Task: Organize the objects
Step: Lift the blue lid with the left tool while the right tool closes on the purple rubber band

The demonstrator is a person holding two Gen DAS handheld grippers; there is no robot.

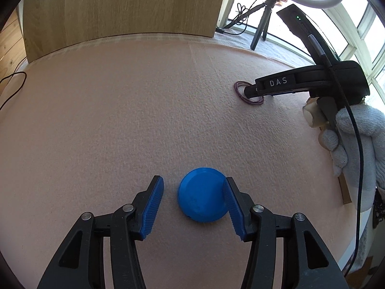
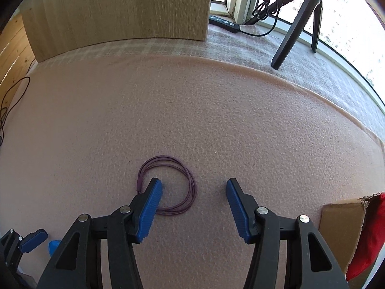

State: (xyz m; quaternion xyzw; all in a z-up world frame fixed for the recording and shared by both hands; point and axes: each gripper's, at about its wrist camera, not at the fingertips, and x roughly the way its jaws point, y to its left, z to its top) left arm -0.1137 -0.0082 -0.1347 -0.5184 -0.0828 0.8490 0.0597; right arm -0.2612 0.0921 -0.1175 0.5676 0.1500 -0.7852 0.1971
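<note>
Straddling the blue lid, the wide-open, empty left gripper should centre itself; the right gripper, equally spread and empty, must shift left over the purple cord loop.

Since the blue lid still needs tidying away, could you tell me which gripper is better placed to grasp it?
Left. The left gripper is open with the lid between its fingers; the right gripper is open over the cord loop.
</note>
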